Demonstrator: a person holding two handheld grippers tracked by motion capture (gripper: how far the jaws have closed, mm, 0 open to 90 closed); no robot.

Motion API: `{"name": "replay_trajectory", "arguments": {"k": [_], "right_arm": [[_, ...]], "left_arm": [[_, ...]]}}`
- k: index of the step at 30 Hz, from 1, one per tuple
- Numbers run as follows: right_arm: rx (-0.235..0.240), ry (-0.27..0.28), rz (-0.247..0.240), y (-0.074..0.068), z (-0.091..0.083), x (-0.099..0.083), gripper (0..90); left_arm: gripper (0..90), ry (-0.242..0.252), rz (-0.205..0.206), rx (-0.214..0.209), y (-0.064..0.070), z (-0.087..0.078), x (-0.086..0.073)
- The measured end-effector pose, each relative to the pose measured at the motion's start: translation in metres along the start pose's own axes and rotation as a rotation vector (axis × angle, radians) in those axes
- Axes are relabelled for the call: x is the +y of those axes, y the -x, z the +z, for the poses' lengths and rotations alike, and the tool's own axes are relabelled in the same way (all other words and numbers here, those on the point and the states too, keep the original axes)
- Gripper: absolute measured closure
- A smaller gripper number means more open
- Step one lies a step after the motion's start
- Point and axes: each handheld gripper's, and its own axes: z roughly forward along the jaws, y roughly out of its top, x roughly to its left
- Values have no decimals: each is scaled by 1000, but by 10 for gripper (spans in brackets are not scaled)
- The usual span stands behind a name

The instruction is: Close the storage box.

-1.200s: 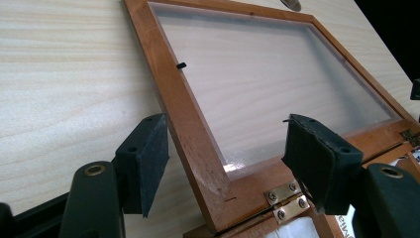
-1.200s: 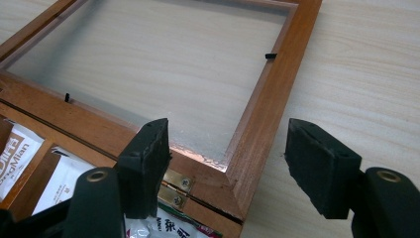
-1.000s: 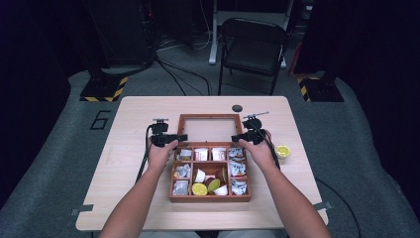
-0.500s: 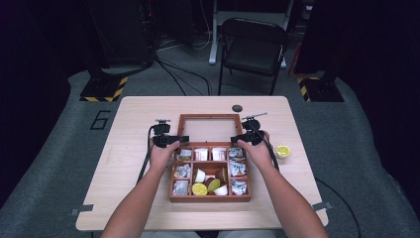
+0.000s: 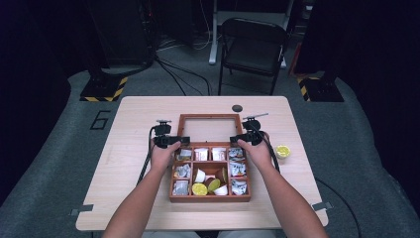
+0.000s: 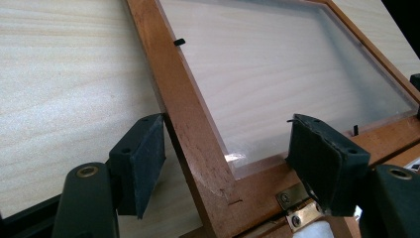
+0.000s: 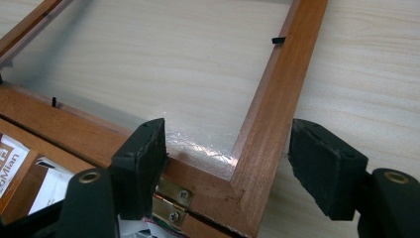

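Note:
A wooden compartment box [image 5: 210, 198] sits mid-table, its glass-paned lid [image 5: 210, 117] swung open and lying flat behind it. My left gripper [image 5: 183, 141] is at the lid's left hinge corner. It is open, with its jaws either side of the lid's side rail [image 6: 183, 99] and a brass hinge [image 6: 292, 210] just below. My right gripper [image 5: 236, 139] is at the right hinge corner, open. Its jaws straddle that side rail [image 7: 277, 89] near another hinge [image 7: 173, 196]. Neither pair of jaws presses the wood.
The compartments hold foil sachets [image 5: 182, 171], small white cups [image 5: 199, 175] and yellow-green pieces [image 5: 199, 189]. A yellow round item [image 5: 283, 150] lies on the table to the right, a small dark disc [image 5: 237, 108] behind the lid. A folding chair [image 5: 252, 44] stands beyond the table.

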Motion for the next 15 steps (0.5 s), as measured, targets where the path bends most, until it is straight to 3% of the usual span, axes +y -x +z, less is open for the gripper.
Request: {"name": "replay_trajectory", "arguments": {"k": [15], "right_arm": [[22,1,42,2,5,0,264]], "left_arm": [[295,2,-25,-8,-1,3,-1]]}}
